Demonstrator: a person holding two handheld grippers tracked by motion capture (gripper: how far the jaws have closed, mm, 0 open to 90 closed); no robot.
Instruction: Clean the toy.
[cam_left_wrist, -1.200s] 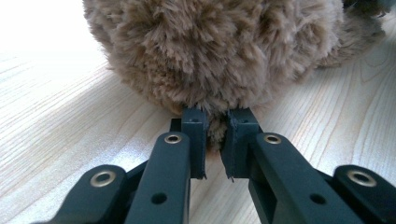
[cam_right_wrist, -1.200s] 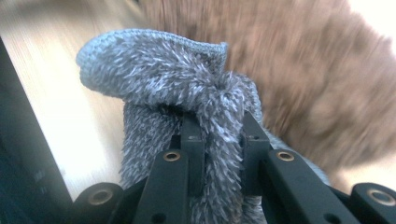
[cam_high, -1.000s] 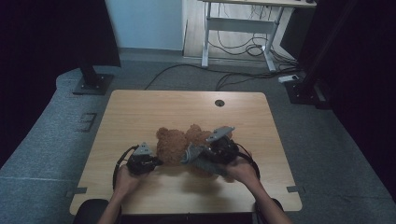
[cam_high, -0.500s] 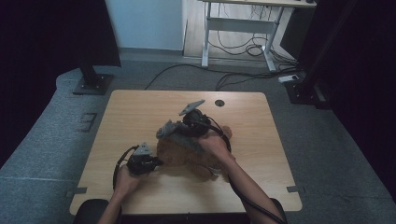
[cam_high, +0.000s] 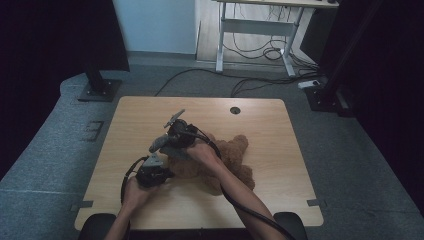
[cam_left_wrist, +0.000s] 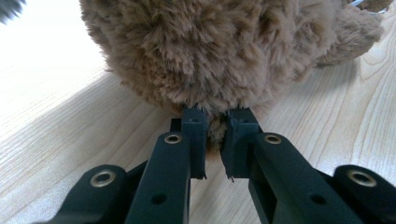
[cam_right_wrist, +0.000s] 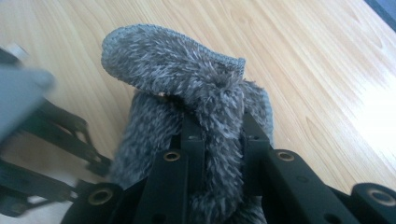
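Landmark: brown plush bear (cam_high: 225, 162), lying on the wooden table (cam_high: 280, 125), a little toward the person's side of its middle.
Left gripper (cam_left_wrist: 215, 140): at the bear's left end, jaws pinched on a tuft of its brown fur; it shows in the high view (cam_high: 150, 172) too.
Right gripper (cam_right_wrist: 219, 140): clamped on a grey fuzzy cloth (cam_right_wrist: 187, 88), held over the bear's left part, just above the left gripper.
Grey fuzzy cloth: in the high view (cam_high: 159, 144) it hangs off the right gripper (cam_high: 177, 134), beside the bear's left end.
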